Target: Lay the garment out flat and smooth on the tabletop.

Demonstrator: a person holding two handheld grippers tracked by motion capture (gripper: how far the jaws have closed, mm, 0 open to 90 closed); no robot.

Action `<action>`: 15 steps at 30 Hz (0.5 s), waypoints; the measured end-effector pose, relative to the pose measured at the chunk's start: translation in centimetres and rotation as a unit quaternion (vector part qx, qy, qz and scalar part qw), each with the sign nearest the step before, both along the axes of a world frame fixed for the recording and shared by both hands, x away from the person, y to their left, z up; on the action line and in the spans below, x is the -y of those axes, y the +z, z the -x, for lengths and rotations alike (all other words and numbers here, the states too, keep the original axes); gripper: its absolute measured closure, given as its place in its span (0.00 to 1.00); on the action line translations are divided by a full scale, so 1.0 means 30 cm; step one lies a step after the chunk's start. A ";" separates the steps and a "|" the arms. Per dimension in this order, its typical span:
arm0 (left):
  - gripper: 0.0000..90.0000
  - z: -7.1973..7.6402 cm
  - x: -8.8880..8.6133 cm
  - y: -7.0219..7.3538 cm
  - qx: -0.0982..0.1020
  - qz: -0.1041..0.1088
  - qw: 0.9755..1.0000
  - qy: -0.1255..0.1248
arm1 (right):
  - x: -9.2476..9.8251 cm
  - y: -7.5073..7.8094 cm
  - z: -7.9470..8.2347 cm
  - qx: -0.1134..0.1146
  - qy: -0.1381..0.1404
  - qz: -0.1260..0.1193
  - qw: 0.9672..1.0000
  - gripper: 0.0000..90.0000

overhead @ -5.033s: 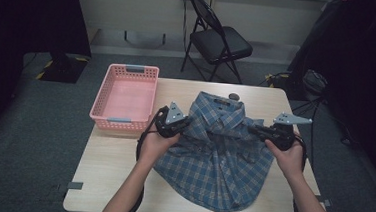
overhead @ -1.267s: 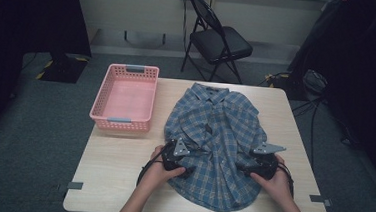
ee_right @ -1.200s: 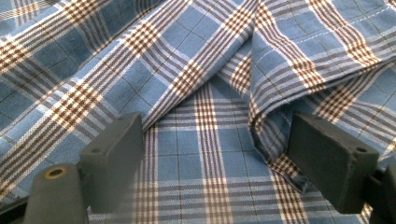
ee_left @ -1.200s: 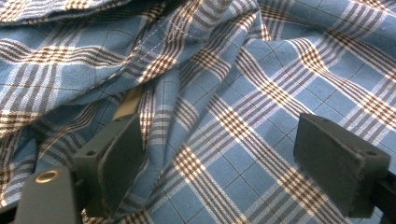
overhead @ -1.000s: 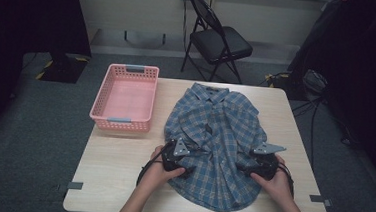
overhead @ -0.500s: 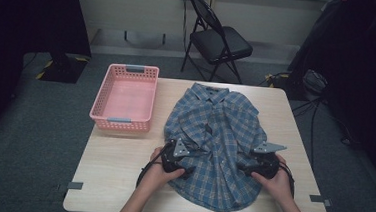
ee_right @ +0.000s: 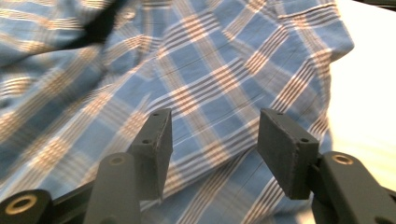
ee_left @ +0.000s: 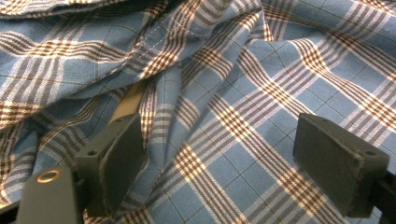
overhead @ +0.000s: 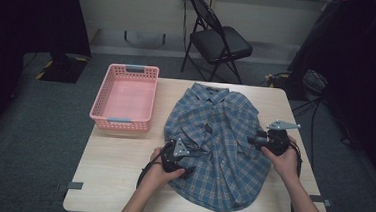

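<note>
So your shirt [overhead: 219,138] lies spread but unfolded on the table [overhead: 117,156], left gripper [ee_left: 233,154] released, right gripper [ee_right: 212,140] closing on nothing.

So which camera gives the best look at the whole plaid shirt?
The high view: the plaid shirt lies whole on the table, collar far from the person. Both gripper views give close-ups of creased fabric between open tongs.
</note>
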State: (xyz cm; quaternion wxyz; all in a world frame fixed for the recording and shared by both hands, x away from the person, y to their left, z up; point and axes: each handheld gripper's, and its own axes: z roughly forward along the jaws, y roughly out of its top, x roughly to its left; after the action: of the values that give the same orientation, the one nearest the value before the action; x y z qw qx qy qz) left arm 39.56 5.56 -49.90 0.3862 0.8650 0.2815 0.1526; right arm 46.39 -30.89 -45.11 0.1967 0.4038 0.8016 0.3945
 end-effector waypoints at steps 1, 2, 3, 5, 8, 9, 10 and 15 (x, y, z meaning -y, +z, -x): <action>0.18 0.000 0.000 0.000 0.000 0.000 1.000 0.000 | 0.000 0.000 0.000 0.000 0.000 0.000 1.000 0.50; 0.18 0.000 0.000 0.000 0.000 0.000 1.000 0.000 | -0.002 -0.002 -0.018 0.001 -0.002 0.008 1.000 0.50; 0.18 0.000 0.000 0.000 0.000 0.000 1.000 0.000 | -0.005 -0.011 -0.050 -0.002 -0.014 0.015 1.000 0.50; 0.18 0.000 0.000 0.000 0.000 0.000 1.000 0.000 | -0.003 -0.019 -0.065 -0.006 -0.018 0.012 1.000 0.50; 0.18 0.000 0.000 0.000 0.000 0.000 1.000 0.000 | 0.005 -0.046 -0.096 -0.021 -0.032 0.012 0.999 0.48; 0.18 0.000 0.000 0.000 0.000 0.000 1.000 0.000 | 0.010 -0.066 -0.106 -0.033 -0.031 0.003 0.999 0.49; 0.18 0.000 0.000 0.000 0.000 0.000 1.000 0.000 | 0.010 -0.066 -0.106 -0.033 -0.031 0.003 0.999 0.49; 0.18 0.003 0.001 0.000 0.002 -0.001 1.000 0.003 | 0.018 -0.082 -0.110 -0.046 -0.022 -0.008 0.999 0.59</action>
State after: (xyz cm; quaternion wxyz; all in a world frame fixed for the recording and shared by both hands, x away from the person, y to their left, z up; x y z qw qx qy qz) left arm 39.46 5.52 -49.90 0.3858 0.8642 0.2831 0.1553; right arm 49.69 -31.42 -47.58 0.1650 0.4406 0.7978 0.3771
